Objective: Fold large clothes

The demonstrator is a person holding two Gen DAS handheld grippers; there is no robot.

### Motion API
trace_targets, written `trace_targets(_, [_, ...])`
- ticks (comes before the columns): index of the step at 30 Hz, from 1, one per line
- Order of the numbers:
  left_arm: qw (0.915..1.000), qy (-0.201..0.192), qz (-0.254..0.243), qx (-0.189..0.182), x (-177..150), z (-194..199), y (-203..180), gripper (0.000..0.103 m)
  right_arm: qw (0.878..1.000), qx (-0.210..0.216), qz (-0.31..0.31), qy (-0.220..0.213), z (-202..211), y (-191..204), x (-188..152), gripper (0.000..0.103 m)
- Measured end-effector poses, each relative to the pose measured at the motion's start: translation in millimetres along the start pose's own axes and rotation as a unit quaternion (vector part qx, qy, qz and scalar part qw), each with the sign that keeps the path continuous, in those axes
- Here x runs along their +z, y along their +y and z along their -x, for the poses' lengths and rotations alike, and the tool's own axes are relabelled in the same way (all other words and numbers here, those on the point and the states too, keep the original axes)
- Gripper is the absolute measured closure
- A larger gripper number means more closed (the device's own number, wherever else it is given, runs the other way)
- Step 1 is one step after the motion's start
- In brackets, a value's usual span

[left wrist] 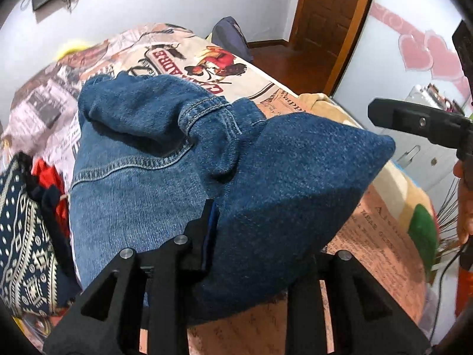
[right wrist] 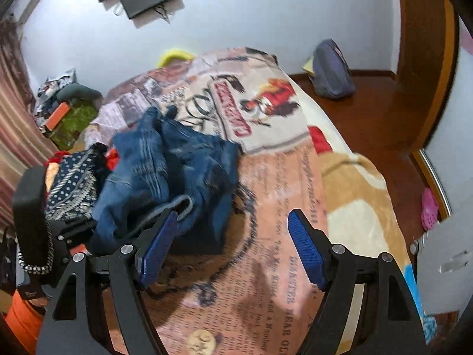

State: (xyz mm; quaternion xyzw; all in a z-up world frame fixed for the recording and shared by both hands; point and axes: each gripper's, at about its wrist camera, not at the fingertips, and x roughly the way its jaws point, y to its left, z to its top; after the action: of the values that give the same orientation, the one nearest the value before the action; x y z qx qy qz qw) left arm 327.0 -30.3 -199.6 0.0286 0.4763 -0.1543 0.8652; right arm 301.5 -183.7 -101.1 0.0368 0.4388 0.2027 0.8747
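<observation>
Blue jeans (left wrist: 153,159) lie bunched on the printed bedspread (left wrist: 372,236). A thick fold of them rises over my left gripper (left wrist: 236,227). Its left finger's blue pad (left wrist: 210,230) lies flat against the denim, while the right finger is hidden under the fold, so the gripper reads as shut on the jeans. In the right wrist view the jeans (right wrist: 165,171) sit left of centre. My right gripper (right wrist: 233,248) hangs open above bare bedspread (right wrist: 266,281), nothing between its blue pads, its left finger (right wrist: 159,245) beside the denim's edge.
A navy patterned cloth (left wrist: 20,236) and a red garment (left wrist: 50,183) lie left of the jeans. A tan blanket (right wrist: 354,195) covers the bed's right side. On the wooden floor are a grey bag (right wrist: 331,71) and a pink shoe (right wrist: 428,210).
</observation>
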Motion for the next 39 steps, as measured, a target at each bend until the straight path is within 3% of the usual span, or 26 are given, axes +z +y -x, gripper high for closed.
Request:
trace_targets(9, [0.9981,-0.026,0.056,-0.003,41.3,-11.5,-2.8,0.077,0.999,0.012,-0.025,-0.023,5.4,3.3,-1.1,0.029])
trace_targets(14, [0.9992,0.033,0.021,0.005,43.1,-43.1,-18.1,0.066,0.999,-0.015,-0.034,-0.012,13.2,-14.0,-5.9,0.029])
trace_targets(17, [0.9997,0.023,0.000,-0.002,33.9,-35.7,-23.3,0.050,0.999,-0.024,-0.033,-0.012,21.2,-20.1,-8.5,0.029])
trace_targets(19, [0.9989,0.014,0.016,-0.042,30.2,-22.7,-22.0,0.032,0.999,-0.030,-0.028,-0.010,24.1,-20.6,-9.9,0.029])
trace_targets(22, [0.9971,-0.010,0.035,-0.067,28.3,-2.0,-21.3,0.021,0.999,-0.032,-0.023,-0.010,28.2,-17.7,-12.1,0.029])
trace_targets(27, [0.9980,-0.044,0.039,-0.022,24.0,34.8,-7.2,0.021,0.999,-0.020,-0.015,-0.020,36.3,-9.2,-11.6,0.029])
trace_targets(32, [0.9940,-0.066,0.069,0.052,11.2,63.5,42.1,0.016,1.000,-0.001,0.003,-0.015,29.2,7.3,-3.8,0.029])
trace_targets(36, [0.9881,-0.053,0.088,0.114,0.3,58.0,83.6,0.015,0.999,0.009,0.034,-0.002,7.4,30.7,3.3,0.029])
trace_targets(39, [0.9863,-0.039,0.100,0.126,-3.4,45.0,104.0,0.015,0.997,0.016,0.069,0.016,-15.8,51.0,9.3,0.029])
